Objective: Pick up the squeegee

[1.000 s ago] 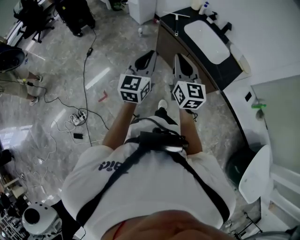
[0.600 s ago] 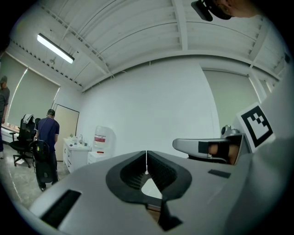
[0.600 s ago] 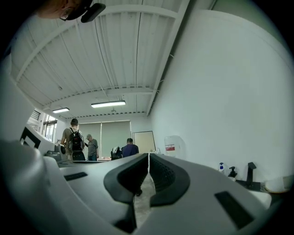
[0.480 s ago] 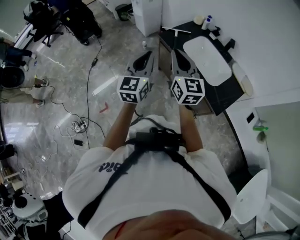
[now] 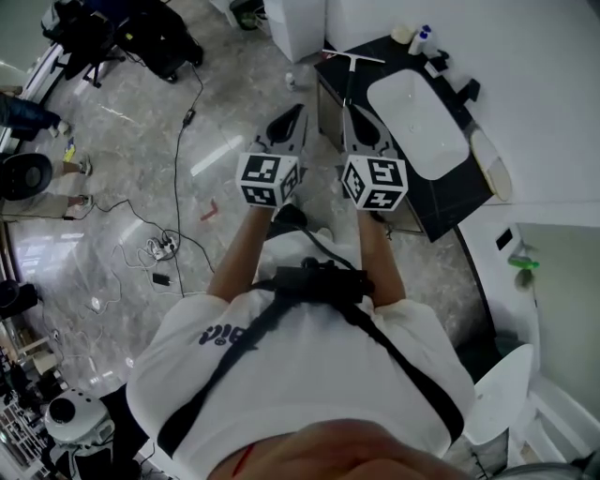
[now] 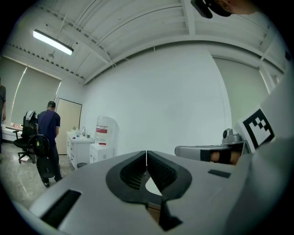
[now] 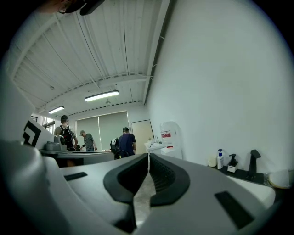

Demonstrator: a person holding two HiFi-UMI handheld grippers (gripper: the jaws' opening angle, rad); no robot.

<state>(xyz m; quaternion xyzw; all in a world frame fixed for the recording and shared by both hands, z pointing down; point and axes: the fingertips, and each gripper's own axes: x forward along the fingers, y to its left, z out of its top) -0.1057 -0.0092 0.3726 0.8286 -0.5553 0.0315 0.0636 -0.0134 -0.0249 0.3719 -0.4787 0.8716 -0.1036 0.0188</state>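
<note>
The squeegee (image 5: 351, 60) lies on the far end of a black counter (image 5: 441, 202) in the head view, a thin T shape with its handle pointing back toward me. My right gripper (image 5: 352, 112) is shut and empty, its tip just short of the handle's near end. My left gripper (image 5: 296, 112) is also shut and empty, out over the floor left of the counter. In the left gripper view the left gripper (image 6: 146, 154) has its jaws meeting with nothing between them. The right gripper (image 7: 148, 157) looks the same in its own view. Neither gripper view shows the squeegee.
A white sink (image 5: 417, 108) is set in the counter, with a soap bottle (image 5: 423, 40) and a dark faucet (image 5: 466, 90) behind it. A white cabinet (image 5: 295, 23) stands beyond the counter's end. Cables and a power strip (image 5: 157, 248) lie on the floor at left. People stand far off.
Both grippers have moved forward together toward the counter's end. The counter and squeegee now sit nearer and lower in the head view. The jaws stayed shut.
</note>
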